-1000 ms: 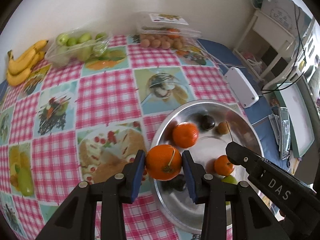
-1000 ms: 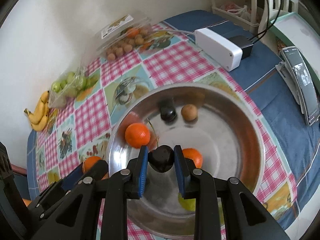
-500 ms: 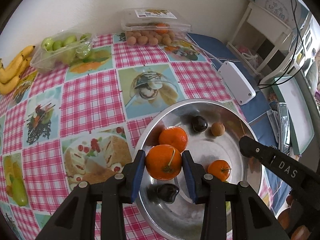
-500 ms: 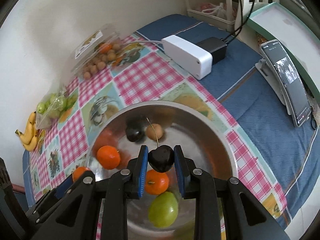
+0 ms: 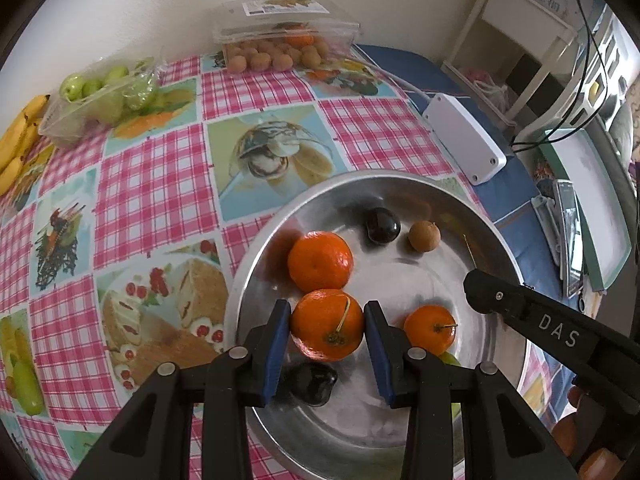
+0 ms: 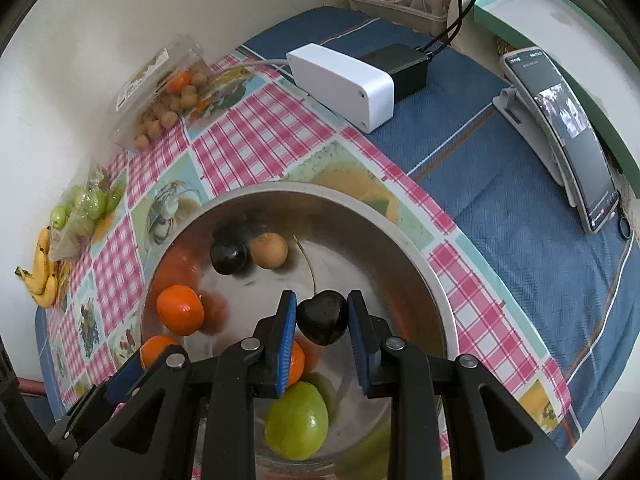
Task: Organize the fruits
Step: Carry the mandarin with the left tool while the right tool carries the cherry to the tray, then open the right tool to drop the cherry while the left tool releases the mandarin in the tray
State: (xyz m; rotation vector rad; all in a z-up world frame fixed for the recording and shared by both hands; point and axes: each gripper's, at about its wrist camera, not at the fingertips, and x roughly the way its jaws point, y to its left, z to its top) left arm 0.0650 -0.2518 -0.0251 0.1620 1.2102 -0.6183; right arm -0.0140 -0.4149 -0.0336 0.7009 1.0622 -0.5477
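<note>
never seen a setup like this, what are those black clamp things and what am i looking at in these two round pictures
They are hand-held two-finger grippers, one in each of a person's hands, each carrying a fisheye camera that looks along its fingers. One picture comes from the left gripper, which clamps a mandarin. The other comes from the right gripper, which clamps a dark cherry. Both hang over a metal bowl holding more mandarins, a cherry, a small brown fruit and a green fruit. On the checked tablecloth behind lie bananas, a tray of green fruit and a clear box of brown fruit.
</note>
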